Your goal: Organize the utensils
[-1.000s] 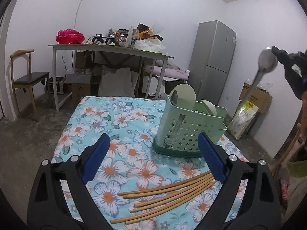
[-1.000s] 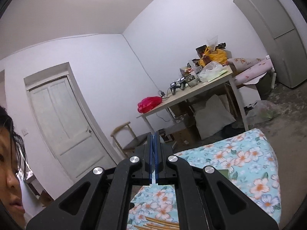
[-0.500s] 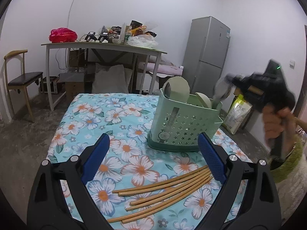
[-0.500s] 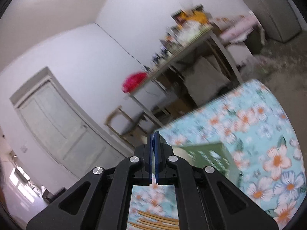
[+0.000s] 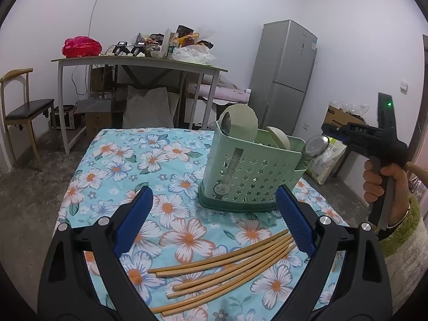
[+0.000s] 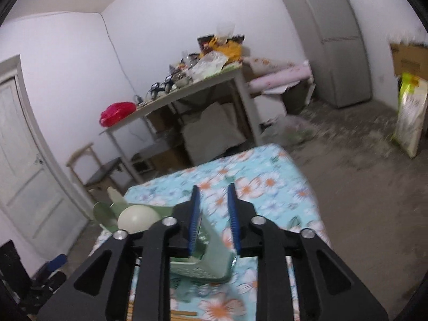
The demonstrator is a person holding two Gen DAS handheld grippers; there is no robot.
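Observation:
A green star-punched utensil basket stands on the flowered tablecloth. It holds a pale green ladle, a metal spoon and a pale spoon. Several bamboo chopsticks lie in front of it. My left gripper hovers open over them with nothing between its fingers. My right gripper, held in a hand, is at the basket's right end, where a second metal spoon stands bowl up just off its tip. In the right wrist view the right gripper is opening above the basket, and nothing is pinched between the pads.
Behind the cloth-covered table stand a cluttered grey table, a wooden chair at the left and a grey fridge at the back right. A yellow-green sack and a cardboard box sit on the floor at the right.
The right gripper came down from high at the right to the basket's right end with the metal spoon, tipped downward, and its shut jaws have parted. The left gripper stayed put.

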